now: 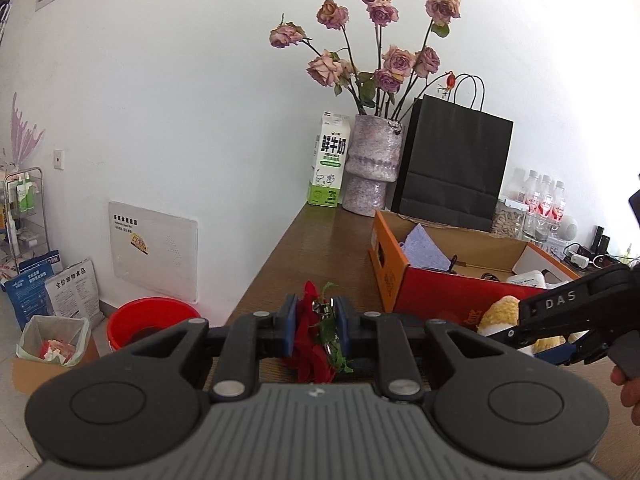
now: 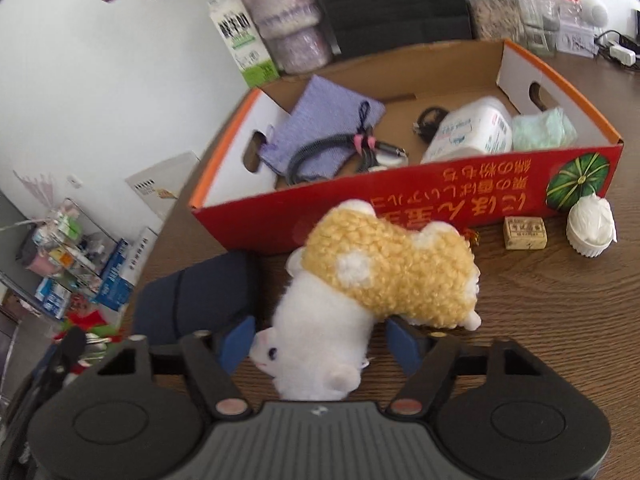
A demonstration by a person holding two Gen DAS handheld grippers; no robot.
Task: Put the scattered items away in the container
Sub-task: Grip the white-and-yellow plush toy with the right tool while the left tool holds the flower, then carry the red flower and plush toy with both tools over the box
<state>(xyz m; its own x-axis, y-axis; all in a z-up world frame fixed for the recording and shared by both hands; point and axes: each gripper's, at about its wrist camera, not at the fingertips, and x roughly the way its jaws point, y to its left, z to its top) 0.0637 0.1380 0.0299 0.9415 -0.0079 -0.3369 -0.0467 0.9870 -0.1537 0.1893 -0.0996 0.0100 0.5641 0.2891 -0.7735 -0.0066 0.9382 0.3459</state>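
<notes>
Grippers Held a Red Flower and a Plush Toy Beside the Box

Blue pads of the left gripper (image 1: pixel 316 322) were clenched on a red flower (image 1: pixel 312 340) with green leaves and a bit of shiny metal, raised above the near corner of the wooden table (image 1: pixel 312 240). To its right, the right gripper (image 2: pixel 318 340) had its fingers spread on either side of a plush toy (image 2: pixel 360 284), yellow on top and white below. The toy sat between the pads and looked to touch them, but whether it was truly gripped could not be told; it seemed to hang just over the tabletop, in front of the box's red wall.

The box (image 2: pixel 400 208), orange-rimmed cardboard, stood open on the table. Inside lay a purple cloth (image 2: pixel 320 120), a coiled black cable (image 2: pixel 320 152), a white wipes pack (image 2: pixel 472 128) and a pale green packet (image 2: pixel 544 128).

Outside, near the box's front right corner, sat a small tan block (image 2: pixel 525 233) and a white round item (image 2: pixel 591 226), apart from each other. A dark blue pouch (image 2: pixel 200 292) lay to the left of the toy.

Behind the box stood a milk carton (image 1: pixel 329 160), a vase (image 1: pixel 373 164) of dried roses and a black bag (image 1: pixel 456 160).
</notes>
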